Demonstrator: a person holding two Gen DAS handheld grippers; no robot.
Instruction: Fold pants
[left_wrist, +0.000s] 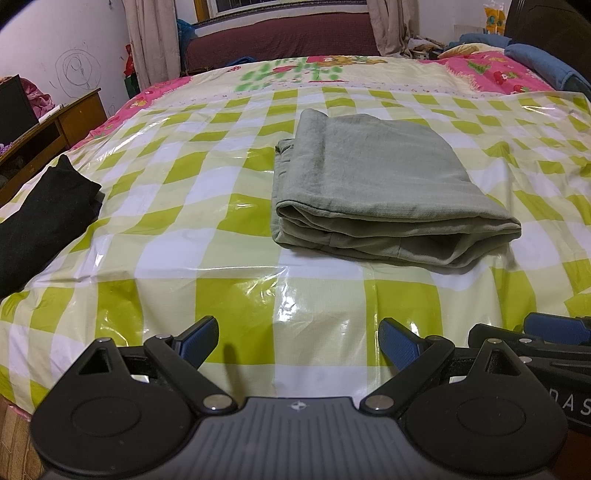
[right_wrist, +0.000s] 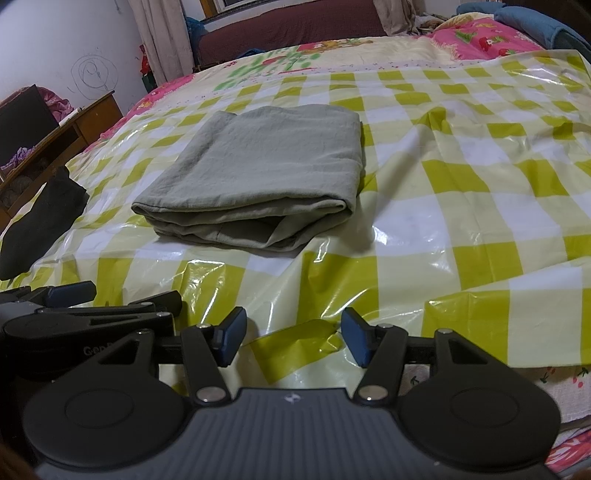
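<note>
The grey-green pants (left_wrist: 373, 184) lie folded in a flat stack on the green-and-white checked plastic sheet (left_wrist: 207, 229) that covers the bed. They also show in the right wrist view (right_wrist: 258, 173). My left gripper (left_wrist: 299, 343) is open and empty, held near the bed's front edge, well short of the pants. My right gripper (right_wrist: 291, 338) is open and empty, also at the front edge, beside the left one. The right gripper shows at the right edge of the left wrist view (left_wrist: 554, 325), and the left gripper at the left of the right wrist view (right_wrist: 74, 295).
A folded black garment (left_wrist: 40, 218) lies at the left edge of the bed, also in the right wrist view (right_wrist: 40, 225). A wooden desk (left_wrist: 48, 129) stands to the left. Blue bedding (left_wrist: 546, 62) and a pink quilt (left_wrist: 491, 70) lie at the far right.
</note>
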